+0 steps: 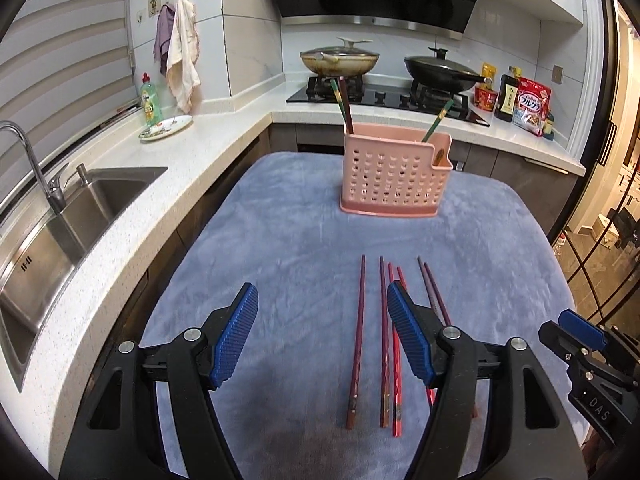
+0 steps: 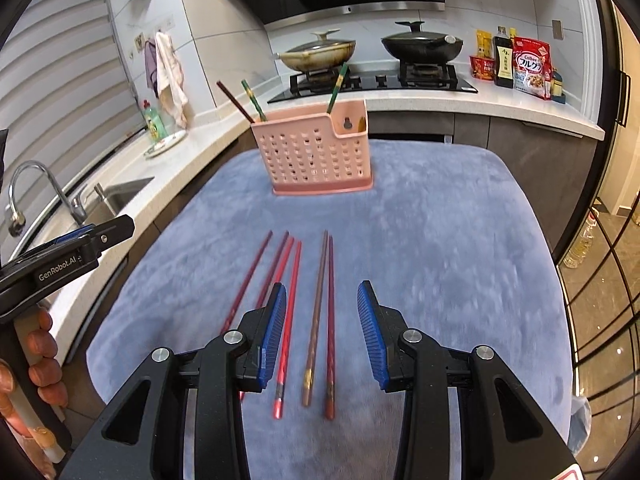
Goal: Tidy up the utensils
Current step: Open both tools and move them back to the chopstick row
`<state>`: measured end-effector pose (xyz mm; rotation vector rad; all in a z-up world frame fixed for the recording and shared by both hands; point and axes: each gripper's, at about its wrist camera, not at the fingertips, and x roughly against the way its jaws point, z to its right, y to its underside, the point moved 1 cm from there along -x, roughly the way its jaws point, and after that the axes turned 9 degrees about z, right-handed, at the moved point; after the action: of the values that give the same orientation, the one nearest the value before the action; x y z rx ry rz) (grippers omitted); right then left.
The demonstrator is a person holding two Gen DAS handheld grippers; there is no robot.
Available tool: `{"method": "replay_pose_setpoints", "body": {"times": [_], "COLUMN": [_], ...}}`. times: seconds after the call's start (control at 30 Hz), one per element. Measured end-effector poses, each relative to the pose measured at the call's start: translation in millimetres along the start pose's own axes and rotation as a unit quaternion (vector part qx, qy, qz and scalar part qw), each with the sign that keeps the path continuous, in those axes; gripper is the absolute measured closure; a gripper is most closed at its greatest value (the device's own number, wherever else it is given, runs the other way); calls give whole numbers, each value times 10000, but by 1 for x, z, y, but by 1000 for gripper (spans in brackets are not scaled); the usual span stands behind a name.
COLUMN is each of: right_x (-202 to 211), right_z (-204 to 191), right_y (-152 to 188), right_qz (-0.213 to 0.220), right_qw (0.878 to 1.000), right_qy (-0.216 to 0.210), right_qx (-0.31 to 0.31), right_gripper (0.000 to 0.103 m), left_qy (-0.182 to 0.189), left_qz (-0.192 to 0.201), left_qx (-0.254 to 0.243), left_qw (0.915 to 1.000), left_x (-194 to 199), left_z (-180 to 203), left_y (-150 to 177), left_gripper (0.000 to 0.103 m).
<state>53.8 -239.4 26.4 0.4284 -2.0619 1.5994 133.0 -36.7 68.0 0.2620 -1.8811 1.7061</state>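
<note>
The task is partly done. In the upper middle of both views stands the pink holder (image 1: pixel 396 178), on the far part of the blue cloth (image 1: pixel 280 220). Three chopsticks already stand in it: two lean out at its left end (image 2: pixel 244 100) and one green chopstick (image 2: pixel 337 87) rises near the small side pocket on the right.

Six chopsticks are left on the cloth, in the lower middle of both frames, lying almost parallel and pointing toward the holder. In the right wrist view the brown and dark red pair (image 2: pixel 320 320) lies between the fingers of the right gripper (image 2: pixel 322 332), which is wide open and holds nothing. The red ones (image 2: pixel 286 320) lie just beside its left finger.

The left gripper (image 1: pixel 322 334) is also wide open and empty; the leftmost dark chopstick (image 1: pixel 357 340) shows between its fingers.

By my judgement, about one third is finished, and the pair under the right gripper is probably the next to take.
</note>
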Motion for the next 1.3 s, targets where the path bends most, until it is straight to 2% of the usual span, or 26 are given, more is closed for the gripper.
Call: {"method": "replay_pose_setpoints", "body": {"times": [0.3,0.83,1.07,1.3], "right_x": [-5,-29,-41,-52], "right_z": [-3,-2,4,4], "right_y": [23,63,84,92], "right_qz": [-236,-780,-1072,-1178], "right_qw": [9995,9966,9938,9926], "right_qy": [185,234,283,267], "right_qx": [139,159,91,99], "right_gripper": [67,67,67,68], "left_qy": [-30,-111,-94,-34], "left_qz": [-269,-855,-1085,-1227], "left_qx": [-59,4,-28,22], "left_qw": [9996,9963,9940,9924], "left_x": [-5,-25,-34,-42], "left_z": [-1,-10,-10,-10], "left_y": [32,86,105,115], "left_gripper": [39,39,39,39]}}
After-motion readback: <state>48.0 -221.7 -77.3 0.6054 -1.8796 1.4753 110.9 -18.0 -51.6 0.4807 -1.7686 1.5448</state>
